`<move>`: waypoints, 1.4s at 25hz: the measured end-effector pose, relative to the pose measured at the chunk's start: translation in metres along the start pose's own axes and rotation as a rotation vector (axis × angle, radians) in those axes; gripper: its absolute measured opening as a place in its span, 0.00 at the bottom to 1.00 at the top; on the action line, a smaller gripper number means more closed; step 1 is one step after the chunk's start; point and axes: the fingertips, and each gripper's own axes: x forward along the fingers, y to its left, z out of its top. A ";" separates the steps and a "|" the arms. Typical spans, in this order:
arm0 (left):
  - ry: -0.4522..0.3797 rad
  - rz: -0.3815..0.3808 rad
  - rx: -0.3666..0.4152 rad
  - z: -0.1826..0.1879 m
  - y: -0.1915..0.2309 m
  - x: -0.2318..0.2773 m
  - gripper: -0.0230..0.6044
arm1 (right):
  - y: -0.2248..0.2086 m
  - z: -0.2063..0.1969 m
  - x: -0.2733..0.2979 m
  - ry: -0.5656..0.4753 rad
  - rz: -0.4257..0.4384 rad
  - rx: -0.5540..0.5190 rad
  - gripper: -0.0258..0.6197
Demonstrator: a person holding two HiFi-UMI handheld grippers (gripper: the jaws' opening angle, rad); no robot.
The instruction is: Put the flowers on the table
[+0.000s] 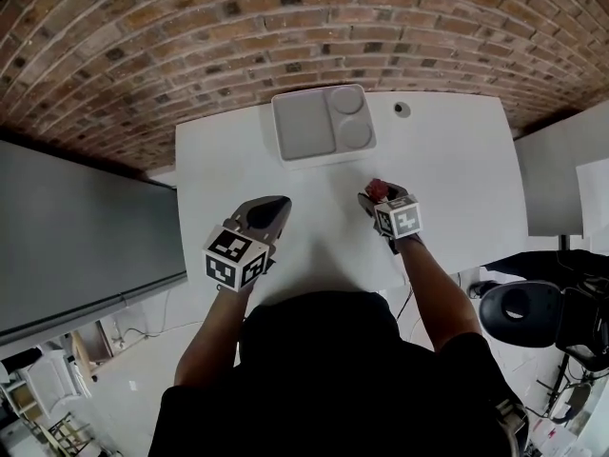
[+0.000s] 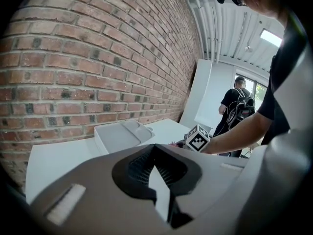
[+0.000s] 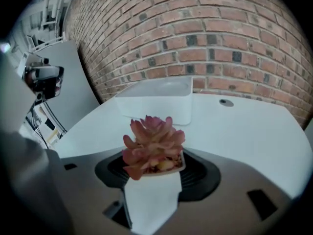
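Note:
A small pink succulent flower in a white pot (image 3: 154, 151) sits between the jaws of my right gripper (image 3: 152, 180), which is shut on the pot. In the head view the same flower (image 1: 378, 189) shows as a red spot at the tip of the right gripper (image 1: 373, 198), above the white table (image 1: 457, 169). My left gripper (image 1: 269, 214) hovers over the table's left part. Its jaws stand nearly together with nothing between them (image 2: 159, 180).
A white tray with compartments (image 1: 322, 122) lies at the table's far edge, against the brick wall (image 1: 190, 36). A small round hole (image 1: 402, 109) is in the tabletop at far right. A person (image 2: 237, 109) stands in the background, and a black chair (image 1: 523, 312) is at right.

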 end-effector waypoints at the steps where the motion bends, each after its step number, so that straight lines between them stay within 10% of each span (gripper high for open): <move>1: 0.003 0.000 -0.003 -0.001 0.001 0.000 0.05 | -0.001 -0.001 0.004 0.008 -0.006 -0.018 0.43; 15: 0.014 0.004 -0.014 -0.007 0.006 -0.006 0.05 | -0.008 -0.019 0.024 0.079 -0.063 -0.092 0.43; 35: -0.043 -0.064 0.066 -0.015 0.000 -0.074 0.05 | 0.012 0.013 -0.057 -0.167 -0.275 0.016 0.46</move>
